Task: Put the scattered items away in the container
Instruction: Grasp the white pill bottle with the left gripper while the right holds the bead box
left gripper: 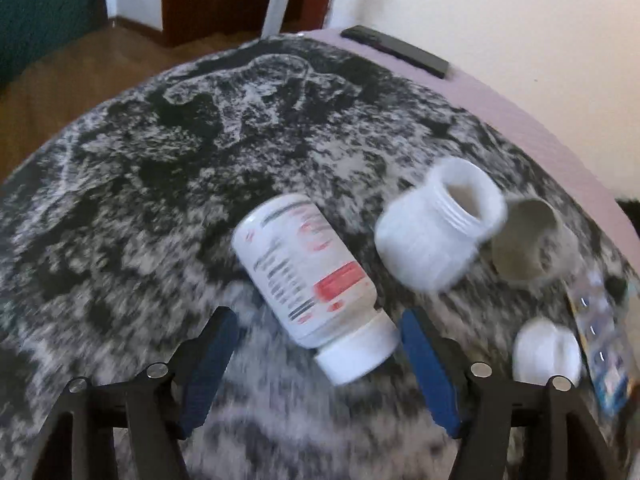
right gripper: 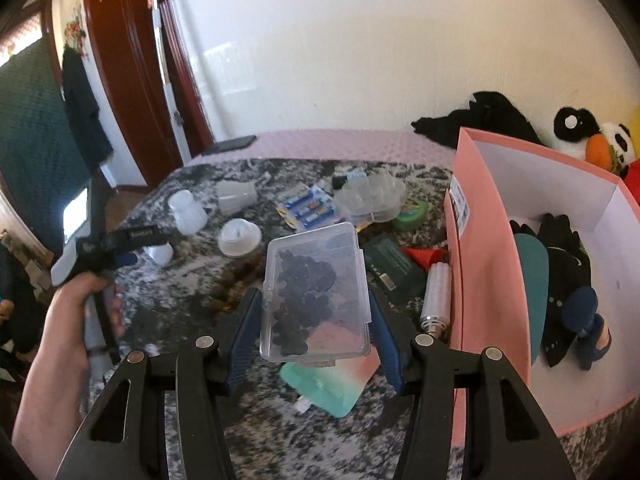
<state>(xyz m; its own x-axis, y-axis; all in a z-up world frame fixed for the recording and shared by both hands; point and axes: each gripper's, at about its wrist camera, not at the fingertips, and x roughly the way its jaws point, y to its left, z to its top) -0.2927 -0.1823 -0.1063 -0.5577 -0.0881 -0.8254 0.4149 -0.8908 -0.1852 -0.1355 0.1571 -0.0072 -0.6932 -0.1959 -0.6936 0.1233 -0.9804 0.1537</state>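
In the left wrist view, a white pill bottle [left gripper: 310,280] with a red-marked label lies on its side on the black-and-white mottled cloth. My left gripper [left gripper: 316,320] is open, its blue fingers either side of the bottle's capped end, not touching. In the right wrist view, my right gripper [right gripper: 314,300] is shut on a clear plastic box [right gripper: 316,292] of dark beads, held above the table. The pink box [right gripper: 492,240] stands to its right, holding black gloves and dark items. The left gripper [right gripper: 116,240] shows there too, held in a hand.
An open white jar [left gripper: 436,220], a grey cup [left gripper: 528,240], a white lid [left gripper: 546,350] and a battery pack [left gripper: 604,340] lie right of the bottle. A black phone [left gripper: 396,50] lies at the far edge. Batteries [right gripper: 308,206], a clear tray [right gripper: 372,196], tape roll [right gripper: 410,214] and pouch [right gripper: 332,380] lie around.
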